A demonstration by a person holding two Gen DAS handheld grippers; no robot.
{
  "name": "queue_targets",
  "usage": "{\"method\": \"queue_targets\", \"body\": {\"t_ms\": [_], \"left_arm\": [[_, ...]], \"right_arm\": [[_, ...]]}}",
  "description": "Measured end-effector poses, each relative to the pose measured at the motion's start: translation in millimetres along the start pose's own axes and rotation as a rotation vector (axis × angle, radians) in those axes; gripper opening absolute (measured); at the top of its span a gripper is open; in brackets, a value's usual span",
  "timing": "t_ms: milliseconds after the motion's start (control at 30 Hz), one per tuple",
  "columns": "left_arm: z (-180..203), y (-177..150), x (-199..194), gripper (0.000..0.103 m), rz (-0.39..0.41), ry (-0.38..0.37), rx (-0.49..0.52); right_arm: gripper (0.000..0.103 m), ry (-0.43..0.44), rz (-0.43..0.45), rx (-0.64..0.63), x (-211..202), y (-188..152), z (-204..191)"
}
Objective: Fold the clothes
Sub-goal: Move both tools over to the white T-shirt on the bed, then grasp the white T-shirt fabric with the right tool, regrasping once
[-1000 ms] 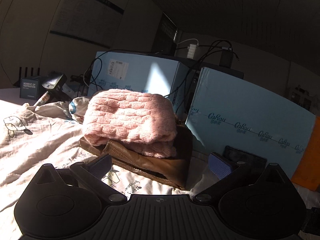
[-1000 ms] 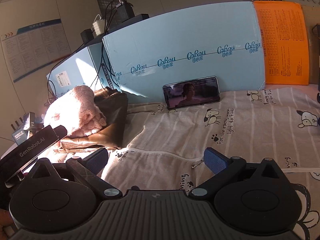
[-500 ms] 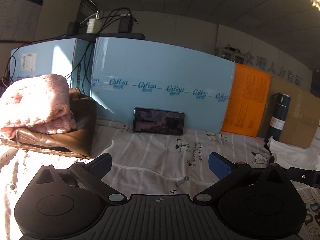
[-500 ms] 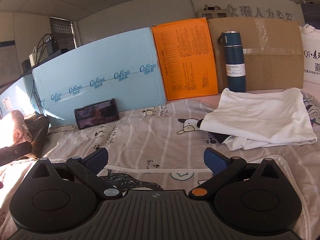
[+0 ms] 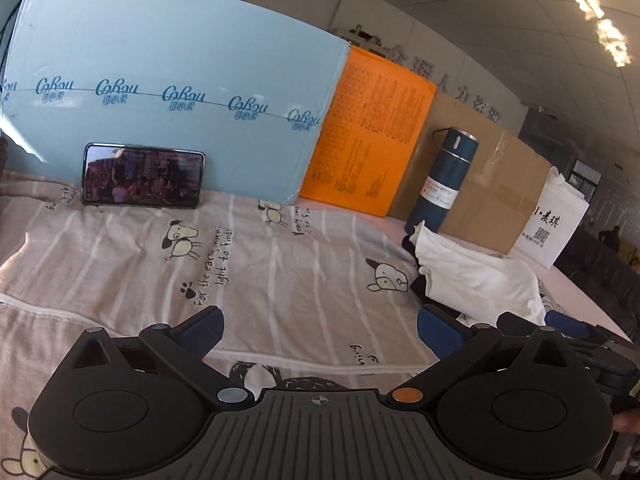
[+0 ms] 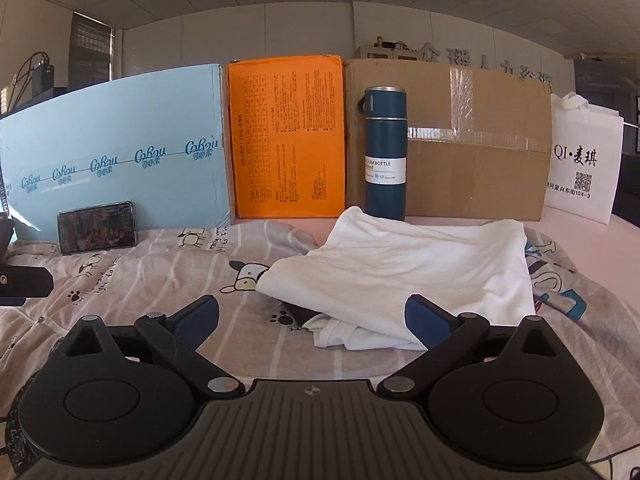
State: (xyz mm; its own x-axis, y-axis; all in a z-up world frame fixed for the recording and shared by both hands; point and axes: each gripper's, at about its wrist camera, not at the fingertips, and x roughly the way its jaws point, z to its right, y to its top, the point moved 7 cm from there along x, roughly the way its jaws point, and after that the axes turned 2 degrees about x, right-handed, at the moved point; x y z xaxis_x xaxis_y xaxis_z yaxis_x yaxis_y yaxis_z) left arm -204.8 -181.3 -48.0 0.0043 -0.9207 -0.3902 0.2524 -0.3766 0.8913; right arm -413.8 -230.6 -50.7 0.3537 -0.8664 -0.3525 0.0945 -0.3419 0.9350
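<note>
Right wrist view, right hand-held gripper (image 6: 311, 316) spread wide before white T-shirt (image 6: 404, 264) on dog-print cloth (image 6: 160, 276), left hand-held gripper (image 5: 318, 330) likewise spread, empty.

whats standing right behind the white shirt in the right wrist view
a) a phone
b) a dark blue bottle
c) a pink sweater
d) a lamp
b: the dark blue bottle stands upright just behind the white shirt, in front of the brown cardboard box.
</note>
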Motion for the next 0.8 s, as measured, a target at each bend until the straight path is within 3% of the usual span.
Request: {"method": "queue_targets", "body": {"t_ms": [67, 233, 333, 433, 533, 600, 800], "left_arm": [[3, 4, 8, 0.103, 0.006, 0.006, 0.012], [8, -1, 32, 0.103, -0.091, -0.095, -0.048], [8, -12, 46, 0.103, -0.152, -0.110, -0.079], [4, -18, 59, 0.103, -0.210, -0.110, -0.143], [6, -21, 71, 0.103, -0.225, -0.117, -0.170], [11, -21, 78, 0.103, -0.229, -0.126, -0.174], [24, -14, 93, 0.103, -0.223, -0.161, -0.189]], "right_arm": [[0.101, -0.006, -0.012, -0.050, 13, 6, 1], [0.100, 0.022, -0.118, 0.009, 57, 13, 4], [0.100, 0.039, -0.181, 0.046, 83, 16, 5], [0.100, 0.072, -0.198, 0.134, 93, 7, 9], [0.097, 0.068, -0.190, 0.091, 95, 3, 8], [0.070, 0.051, -0.198, 0.106, 97, 2, 12], [0.014, 0.119, -0.209, 0.309, 95, 5, 43]]}}
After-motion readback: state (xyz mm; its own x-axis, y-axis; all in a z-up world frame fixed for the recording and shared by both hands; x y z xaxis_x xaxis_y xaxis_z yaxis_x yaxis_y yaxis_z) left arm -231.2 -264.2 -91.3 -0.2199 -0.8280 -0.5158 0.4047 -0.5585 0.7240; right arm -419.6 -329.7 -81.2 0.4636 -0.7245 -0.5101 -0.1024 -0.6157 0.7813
